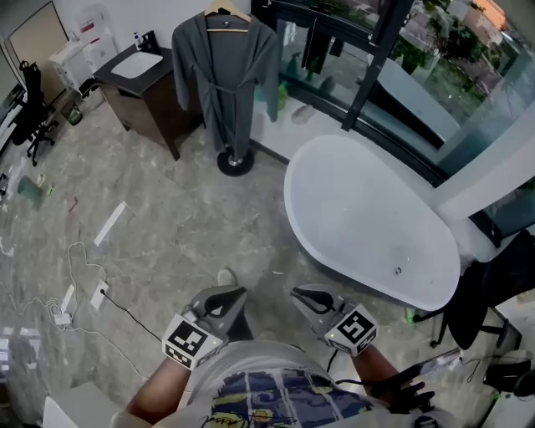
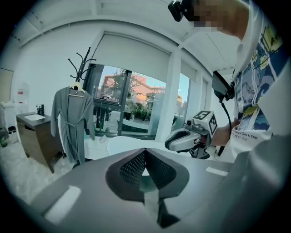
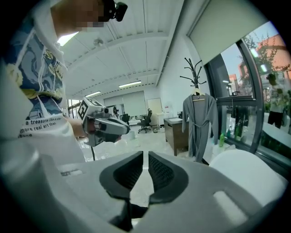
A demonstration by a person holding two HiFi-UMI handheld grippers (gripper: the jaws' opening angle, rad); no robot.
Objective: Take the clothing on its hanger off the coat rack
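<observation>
A grey robe (image 1: 224, 75) hangs on a wooden hanger (image 1: 227, 15) from a black coat rack, whose round base (image 1: 235, 161) stands on the marble floor far ahead of me. The robe (image 2: 70, 119) appears at the left of the left gripper view, and the robe (image 3: 198, 123) shows right of centre in the right gripper view. My left gripper (image 1: 224, 296) and right gripper (image 1: 309, 296) are held side by side close to my body, far from the rack. The left gripper (image 2: 144, 151) has its tips touching. The right gripper (image 3: 145, 154) leaves only a thin slit. Neither holds anything.
A white bathtub (image 1: 368, 226) lies ahead on the right, by the glass wall. A dark vanity with a sink (image 1: 142, 79) stands left of the rack. Cables and a power strip (image 1: 65, 308) lie on the floor at left. Chairs stand at far left (image 1: 32, 109) and at right (image 1: 489, 292).
</observation>
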